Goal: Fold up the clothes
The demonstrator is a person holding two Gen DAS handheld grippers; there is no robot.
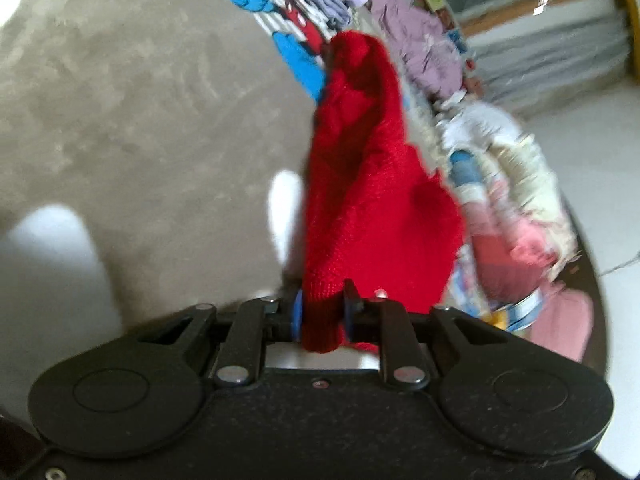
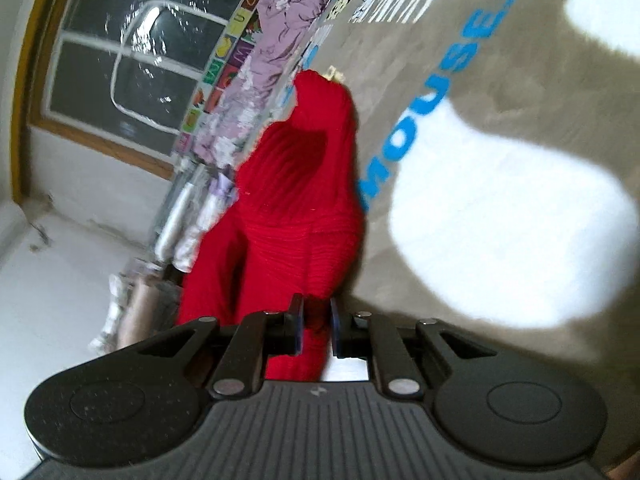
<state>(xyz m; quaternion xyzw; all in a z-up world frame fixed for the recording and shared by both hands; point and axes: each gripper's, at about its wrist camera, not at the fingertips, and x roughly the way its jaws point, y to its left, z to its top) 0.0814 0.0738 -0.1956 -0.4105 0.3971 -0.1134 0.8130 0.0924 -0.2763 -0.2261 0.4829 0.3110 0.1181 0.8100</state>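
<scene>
- The red knit (image 1: 360,200) hangs bunched and ribbed between both grippers, lifted over the grey sheet (image 1: 140,120).
- The left gripper (image 1: 320,316) is clenched on one end of it; the right gripper (image 2: 314,322) pinches the other.
- Both views are blurred; the garment's shape is unclear.
- Only the left view shows the clothes pile (image 1: 516,216) at 3 o'clock; only the right shows the window (image 2: 140,60) at 10 o'clock.

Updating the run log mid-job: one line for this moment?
step: fold clothes | left tool: shut on red knit garment | right tool: shut on red knit garment | garment: stretched between tools above grey blanket
</scene>
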